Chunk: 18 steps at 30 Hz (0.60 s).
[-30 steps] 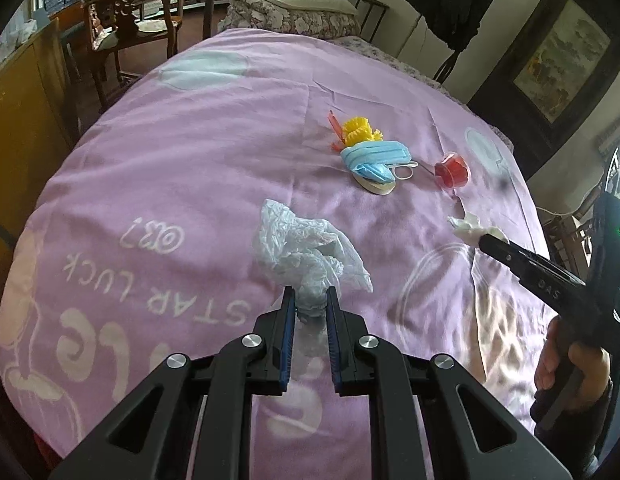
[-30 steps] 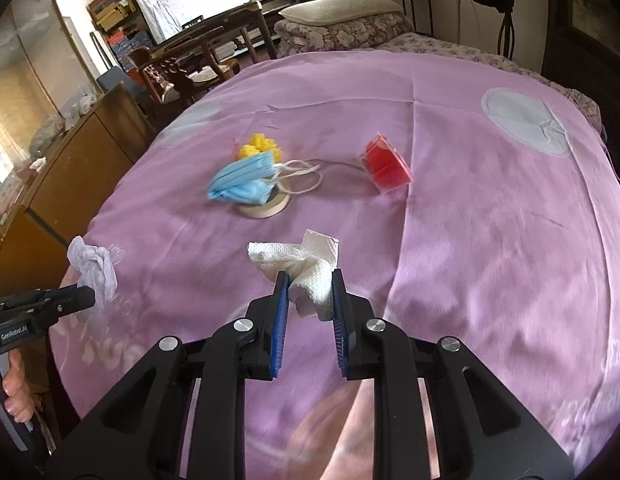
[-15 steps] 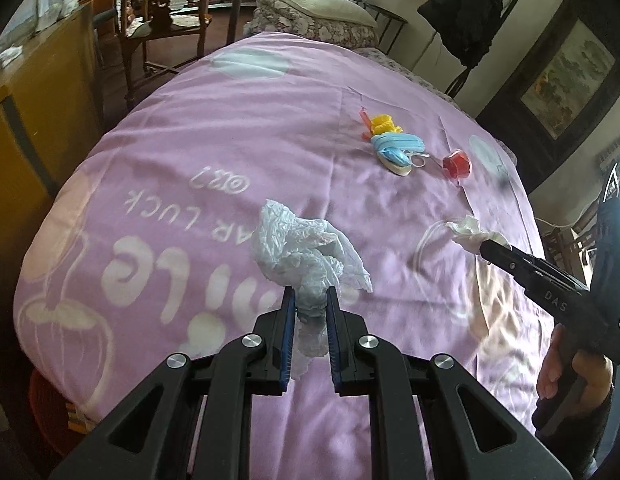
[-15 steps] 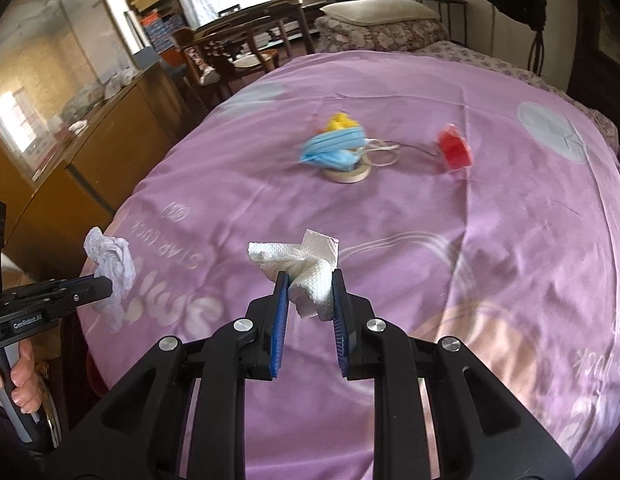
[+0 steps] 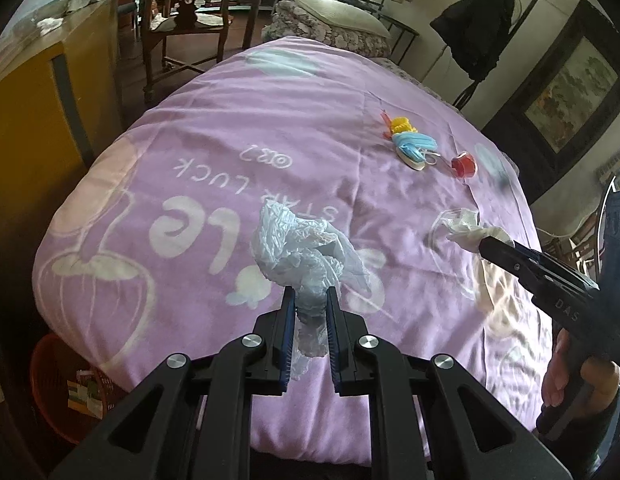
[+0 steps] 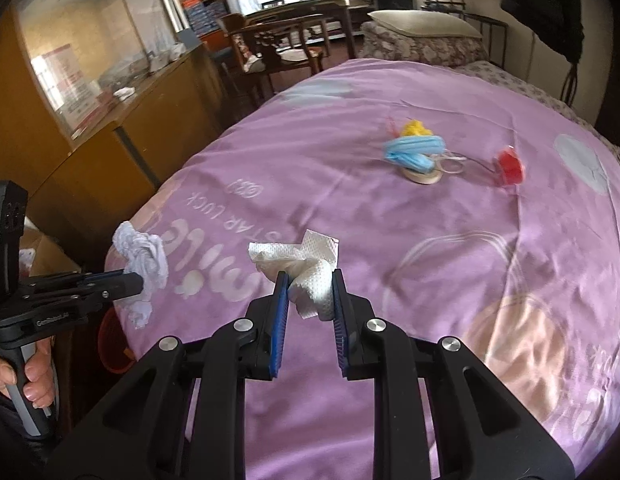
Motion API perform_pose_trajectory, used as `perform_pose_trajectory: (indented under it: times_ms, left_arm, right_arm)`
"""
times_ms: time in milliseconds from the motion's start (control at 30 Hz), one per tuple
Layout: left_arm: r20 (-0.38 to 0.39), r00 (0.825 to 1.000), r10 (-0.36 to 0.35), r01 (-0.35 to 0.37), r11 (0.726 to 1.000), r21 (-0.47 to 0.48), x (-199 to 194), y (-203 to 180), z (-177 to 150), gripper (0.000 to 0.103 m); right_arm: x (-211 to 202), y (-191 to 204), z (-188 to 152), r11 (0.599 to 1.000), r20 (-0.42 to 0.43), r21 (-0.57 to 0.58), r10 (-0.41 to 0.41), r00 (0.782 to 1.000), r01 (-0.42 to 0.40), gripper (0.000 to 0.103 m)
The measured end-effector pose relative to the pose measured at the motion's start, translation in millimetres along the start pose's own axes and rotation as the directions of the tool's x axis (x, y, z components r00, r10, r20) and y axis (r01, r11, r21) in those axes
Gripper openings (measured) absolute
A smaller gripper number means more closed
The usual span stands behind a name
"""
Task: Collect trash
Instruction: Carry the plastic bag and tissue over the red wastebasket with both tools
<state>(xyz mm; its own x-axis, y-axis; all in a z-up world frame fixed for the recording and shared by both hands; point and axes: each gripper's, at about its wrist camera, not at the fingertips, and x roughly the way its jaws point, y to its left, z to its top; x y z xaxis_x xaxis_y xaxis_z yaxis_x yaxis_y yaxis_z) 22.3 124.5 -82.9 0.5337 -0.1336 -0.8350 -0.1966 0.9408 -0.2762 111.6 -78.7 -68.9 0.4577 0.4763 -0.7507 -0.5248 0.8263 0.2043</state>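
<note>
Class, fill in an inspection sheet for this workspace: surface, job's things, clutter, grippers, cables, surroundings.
Surface: purple blanket printed with white lettering.
Job's things: crumpled plastic bag; white paper towel; blue face mask on a tape roll; yellow scrap; red cup.
Clutter: nothing seen.
Grippers: left gripper shut on the plastic bag; right gripper shut on the paper towel.
Cables: nothing seen.
Surroundings: orange basket by the bed, wooden cabinet, chairs, pillow.
</note>
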Motion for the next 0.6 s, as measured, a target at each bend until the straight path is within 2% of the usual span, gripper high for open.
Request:
perform_pose_trajectory:
  times_ms: [267, 600]
  left_arm:
    - [0.026, 1.000, 0.012, -0.010, 0.998, -0.065, -22, 36, -16, 0.015]
    - [0.065, 0.995, 0.079, -0.066, 0.979, -0.191, -55, 102, -44, 0.015]
  right_arm:
    - [7, 49, 1, 0.996, -0.028, -0.081, 0.046, 0.999, -0.048, 0.022]
    - [31, 137, -6, 0.963, -0.102, -0.214, 0.144, 0.984, -0.163, 0.022]
